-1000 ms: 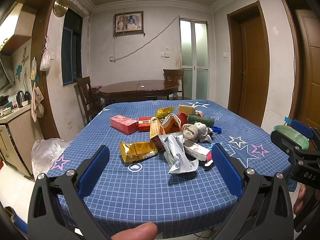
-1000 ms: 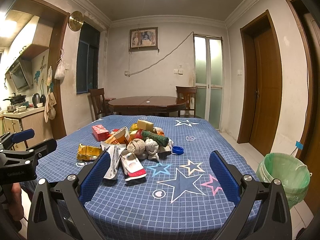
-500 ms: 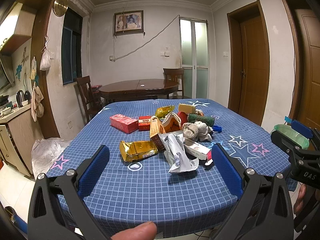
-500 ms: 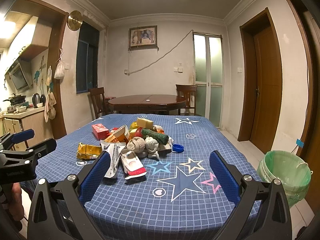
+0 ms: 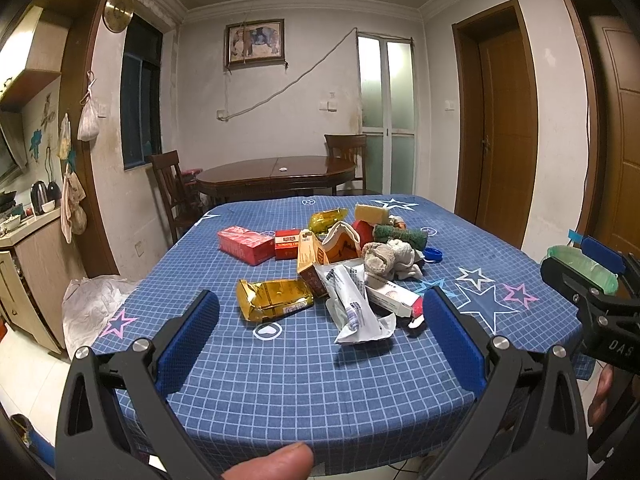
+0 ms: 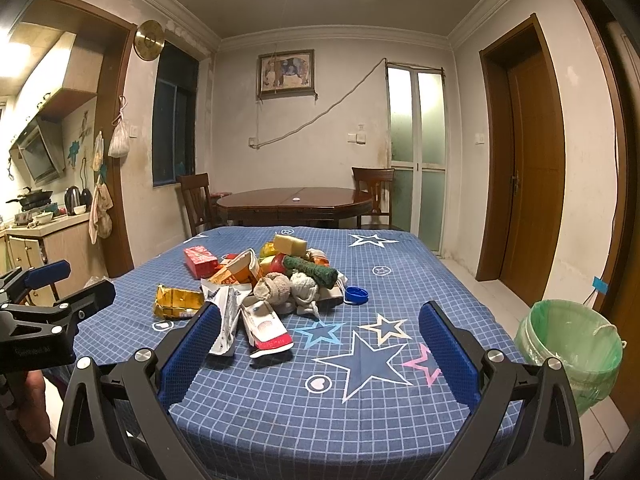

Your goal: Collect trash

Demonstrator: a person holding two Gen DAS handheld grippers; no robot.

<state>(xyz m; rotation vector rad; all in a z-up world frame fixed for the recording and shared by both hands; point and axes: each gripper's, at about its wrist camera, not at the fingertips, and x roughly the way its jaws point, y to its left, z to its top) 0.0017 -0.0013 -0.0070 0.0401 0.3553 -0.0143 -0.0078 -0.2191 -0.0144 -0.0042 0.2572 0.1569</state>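
A heap of trash lies on the blue checked tablecloth (image 5: 280, 380): a gold foil packet (image 5: 274, 298), a crumpled white wrapper (image 5: 354, 312), a red and white box (image 6: 266, 330), balled grey socks (image 6: 290, 290), a red carton (image 5: 244, 242), a green scouring roll (image 6: 310, 272) and a blue cap (image 6: 356, 294). My left gripper (image 5: 320, 334) hovers open at the near table edge, short of the heap. My right gripper (image 6: 320, 346) is open too, over the near right part of the cloth. A bin with a green liner (image 6: 570, 344) stands on the floor at the right.
Behind the near table stands a dark wooden table (image 6: 296, 202) with chairs (image 5: 170, 184). A white bag (image 5: 90, 304) lies on the floor at the left. Kitchen counter (image 6: 44, 236) at the far left, wooden doors (image 6: 532, 176) at the right.
Both views sit slightly lower and closer to the table than a second ago. Nothing on the table has moved and both grippers stay open.
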